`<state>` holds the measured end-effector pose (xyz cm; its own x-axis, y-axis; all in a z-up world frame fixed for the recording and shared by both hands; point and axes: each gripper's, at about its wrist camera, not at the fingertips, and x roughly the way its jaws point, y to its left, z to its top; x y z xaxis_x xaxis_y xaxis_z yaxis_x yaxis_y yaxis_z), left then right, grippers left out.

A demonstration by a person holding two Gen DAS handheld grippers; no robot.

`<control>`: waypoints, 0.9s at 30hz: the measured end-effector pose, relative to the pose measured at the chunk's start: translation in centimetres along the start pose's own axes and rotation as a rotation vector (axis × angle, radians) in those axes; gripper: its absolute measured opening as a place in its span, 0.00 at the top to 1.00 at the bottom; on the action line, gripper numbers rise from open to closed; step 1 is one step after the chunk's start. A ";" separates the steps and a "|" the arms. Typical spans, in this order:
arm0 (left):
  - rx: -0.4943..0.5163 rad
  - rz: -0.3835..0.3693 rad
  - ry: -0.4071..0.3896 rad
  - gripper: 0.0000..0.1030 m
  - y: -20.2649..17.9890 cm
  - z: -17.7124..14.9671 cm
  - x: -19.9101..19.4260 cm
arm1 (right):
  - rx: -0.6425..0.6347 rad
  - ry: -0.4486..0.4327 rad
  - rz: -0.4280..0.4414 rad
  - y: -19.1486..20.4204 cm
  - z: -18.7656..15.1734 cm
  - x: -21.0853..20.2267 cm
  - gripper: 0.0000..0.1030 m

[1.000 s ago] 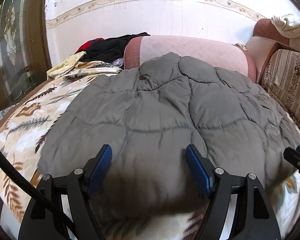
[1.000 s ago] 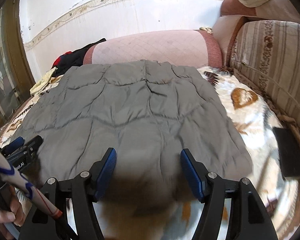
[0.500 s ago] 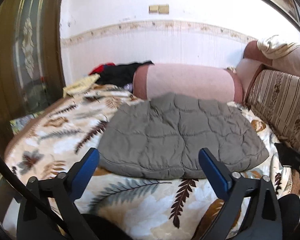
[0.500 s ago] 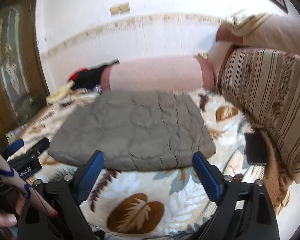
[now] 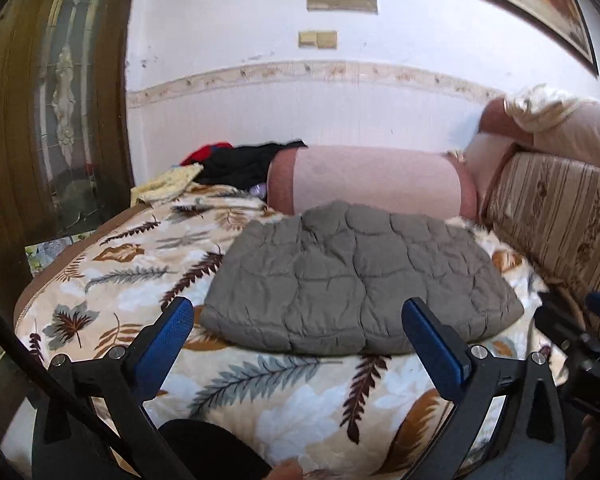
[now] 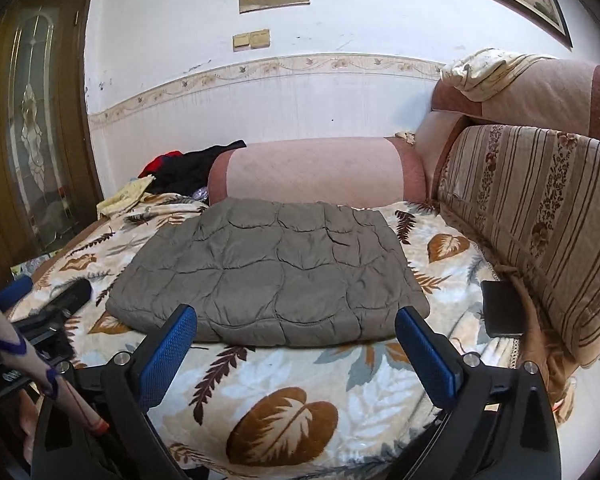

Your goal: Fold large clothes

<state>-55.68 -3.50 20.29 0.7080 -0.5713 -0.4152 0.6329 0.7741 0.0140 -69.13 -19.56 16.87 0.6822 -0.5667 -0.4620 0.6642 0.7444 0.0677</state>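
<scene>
A grey quilted jacket [image 5: 360, 280] lies folded into a flat rectangle on the leaf-patterned blanket [image 5: 300, 408]; the right wrist view shows the jacket [image 6: 272, 272] too. My left gripper [image 5: 296, 312] hangs back from the jacket's near edge, its jaws opening wide with nothing between them. My right gripper [image 6: 296, 314] is also short of that edge, jaws opening and empty. Each gripper shows at the edge of the other's view: the left gripper [image 6: 40, 308], the right gripper [image 5: 580, 332].
A pink bolster [image 5: 376, 184] lies behind the jacket against the wall. A striped sofa back [image 6: 540, 220] runs along the right. Loose black, red and yellow clothes [image 5: 236, 164] are piled at the back left. A black flat object [image 6: 502, 308] rests by the sofa back.
Both grippers have drawn back and up from the jacket, and their jaws have spread wider. The jacket has stayed flat on the blanket.
</scene>
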 end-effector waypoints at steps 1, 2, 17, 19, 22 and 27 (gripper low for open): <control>-0.006 0.036 -0.011 0.00 0.1 0.0 -0.1 | -0.006 0.001 -0.001 0.1 -0.1 0.1 0.02; 0.002 0.058 -0.011 0.00 0.1 -0.1 0.0 | -0.012 0.005 0.000 0.1 -0.3 0.3 0.02; 0.085 0.089 0.100 0.00 -0.2 -1.5 3.3 | -0.078 0.058 0.007 1.3 -1.6 2.5 0.02; 0.089 0.091 0.107 0.00 -0.3 -1.6 3.4 | -0.078 0.061 0.007 1.4 -1.6 2.6 0.02; 0.089 0.091 0.116 0.00 -0.3 -1.7 3.7 | -0.082 0.069 0.007 1.6 -1.7 2.9 0.02; 0.093 0.097 0.126 0.00 -0.3 -1.8 3.9 | -0.091 0.074 0.008 1.8 -1.8 3.0 0.02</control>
<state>-53.64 -5.50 17.01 0.7256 -0.4523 -0.5185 0.5942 0.7920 0.1406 -66.45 -19.34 14.00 0.6609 -0.5355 -0.5257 0.6258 0.7799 -0.0077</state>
